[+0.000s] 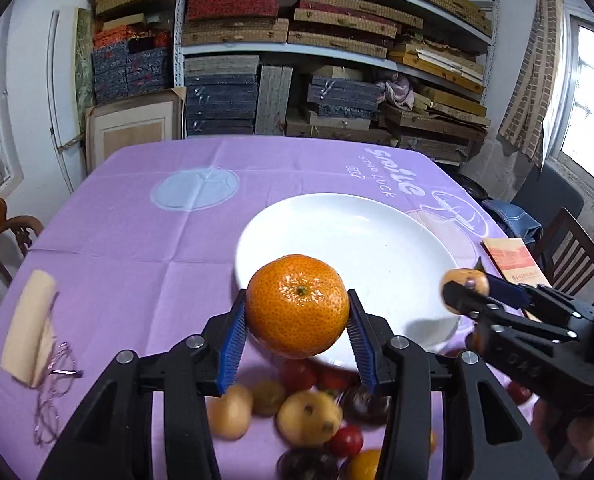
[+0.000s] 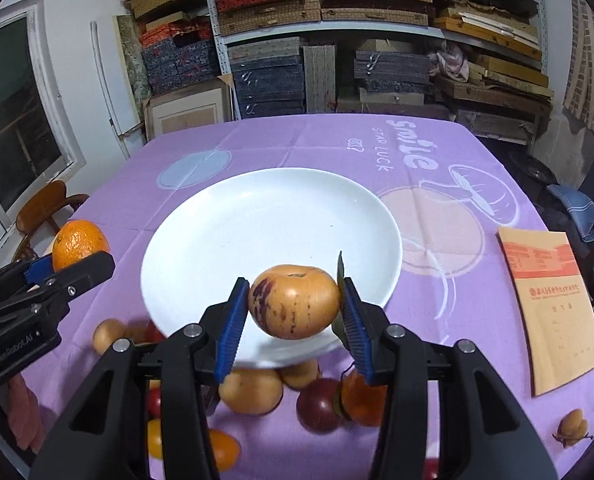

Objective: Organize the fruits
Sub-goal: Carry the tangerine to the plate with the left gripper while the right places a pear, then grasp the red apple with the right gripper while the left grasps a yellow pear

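My left gripper [image 1: 297,322] is shut on an orange mandarin [image 1: 297,306], held above the near rim of the white plate [image 1: 361,236]. My right gripper [image 2: 295,314] is shut on a tan fruit with purple streaks [image 2: 295,306], also over the plate's [image 2: 257,220] near edge. Each view shows the other gripper: the right one [image 1: 469,286] with its fruit at the plate's right, the left one [image 2: 73,258] with the mandarin [image 2: 79,242] at the plate's left. A pile of loose fruit [image 1: 309,416] [image 2: 253,390] lies on the purple cloth below both grippers.
A tan booklet [image 2: 549,308] lies right of the plate, a small dried fruit [image 2: 573,426] near the table's right corner. A beige pouch and thin wire glasses [image 1: 29,328] lie at the left. Wooden chairs stand around the table; packed shelves fill the back wall.
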A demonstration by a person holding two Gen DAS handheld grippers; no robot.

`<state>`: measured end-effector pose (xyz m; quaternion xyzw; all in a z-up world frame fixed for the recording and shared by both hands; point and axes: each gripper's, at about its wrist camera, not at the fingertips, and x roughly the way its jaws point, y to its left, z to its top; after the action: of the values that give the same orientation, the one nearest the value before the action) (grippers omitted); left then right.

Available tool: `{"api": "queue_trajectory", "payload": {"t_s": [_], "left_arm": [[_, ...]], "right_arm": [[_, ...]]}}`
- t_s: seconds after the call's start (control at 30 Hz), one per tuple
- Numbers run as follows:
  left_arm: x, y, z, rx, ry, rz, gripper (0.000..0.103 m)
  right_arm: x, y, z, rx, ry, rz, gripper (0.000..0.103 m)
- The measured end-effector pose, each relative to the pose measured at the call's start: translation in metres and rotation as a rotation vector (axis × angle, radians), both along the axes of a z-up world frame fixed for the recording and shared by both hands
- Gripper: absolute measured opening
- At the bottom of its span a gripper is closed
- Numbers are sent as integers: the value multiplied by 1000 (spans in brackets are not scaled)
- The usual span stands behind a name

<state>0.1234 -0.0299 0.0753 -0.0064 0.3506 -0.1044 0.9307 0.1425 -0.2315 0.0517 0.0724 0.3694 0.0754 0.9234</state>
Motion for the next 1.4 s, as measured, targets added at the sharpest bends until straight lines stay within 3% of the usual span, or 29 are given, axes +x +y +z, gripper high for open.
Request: {"api": "queue_trajectory", "payload": {"t_s": [0.17, 0.37, 0.63, 0.83, 0.87, 0.9, 0.97, 1.2, 1.4], "left_arm": [[29, -12, -26, -5, 75, 8, 48], [40, -17, -42, 11, 104, 5, 48], [36, -12, -41, 12, 90, 14, 48], [31, -8, -39, 7, 70, 18, 48], [29, -7, -36, 7, 52, 19, 50], [26, -7, -33, 12, 30, 18, 61], [20, -9, -26, 30, -16, 18, 70], [16, -11, -20, 40, -13, 10, 70], [-16, 25, -18, 70, -26, 57, 71]], "right_arm": [[19, -18, -9, 101, 28, -1, 46], [20, -35, -4, 190, 42, 25, 47], [13, -28, -1, 92, 6, 3, 50], [-19, -31, 19, 11, -91, -46, 53], [-25, -32, 20, 6, -100, -51, 62], [-33, -34, 20, 2, -112, -61, 65], [-47, -39, 19, 0, -129, -81, 70], [-78, -55, 17, 47, -159, -107, 70], [-106, -82, 3, 25, -169, -185, 70]]}}
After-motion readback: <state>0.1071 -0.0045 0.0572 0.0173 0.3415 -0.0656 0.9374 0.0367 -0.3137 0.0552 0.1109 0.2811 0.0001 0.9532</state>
